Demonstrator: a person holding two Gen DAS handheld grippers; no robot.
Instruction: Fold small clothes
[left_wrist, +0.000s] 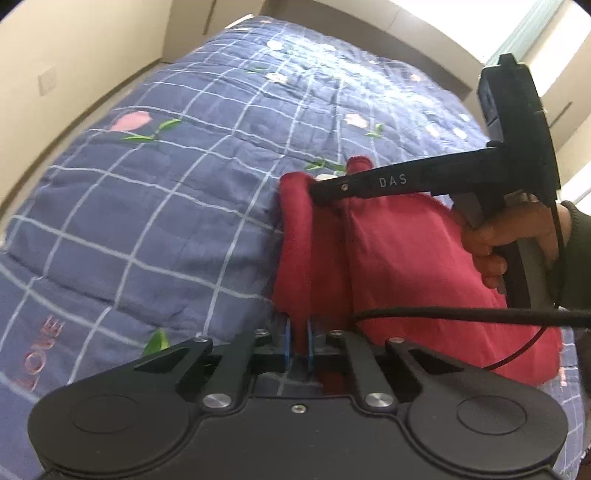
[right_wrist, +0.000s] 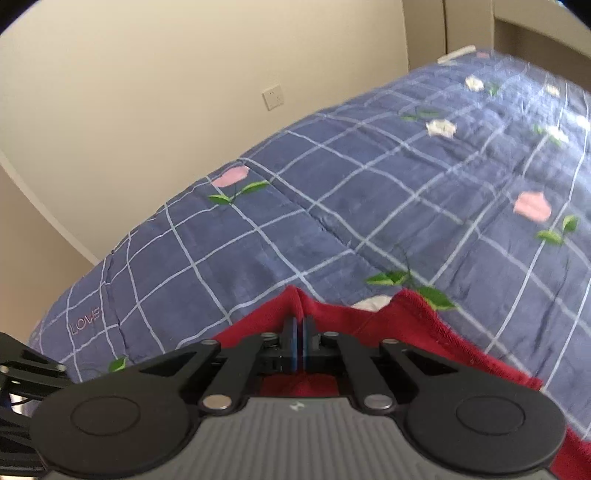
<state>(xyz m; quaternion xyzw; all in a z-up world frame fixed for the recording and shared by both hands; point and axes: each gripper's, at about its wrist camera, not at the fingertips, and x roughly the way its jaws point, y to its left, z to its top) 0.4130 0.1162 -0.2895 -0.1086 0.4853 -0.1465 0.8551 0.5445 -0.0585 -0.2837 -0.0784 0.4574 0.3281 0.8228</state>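
**Both claws pinched on the red garment, over the quilt**

My left gripper (left_wrist: 298, 341): blue pads nearly together, a fold of the red garment (left_wrist: 399, 258) clamped between them at its near left edge; cloth rises bunched from the pads. My right gripper (right_wrist: 299, 341): pads pressed together on the garment's far edge (right_wrist: 295, 299), a ridge of red peaking just past the tips. From the left view, the right gripper (left_wrist: 321, 192) reaches in from the right, its tip on the garment's upper edge; the hand (left_wrist: 495, 236) wraps the handle; a black cable (left_wrist: 461, 314) crosses the cloth. Under all: blue checked quilt (left_wrist: 147, 206) with pink flowers; cream wall (right_wrist: 166, 92) with a socket (right_wrist: 272, 96) behind.
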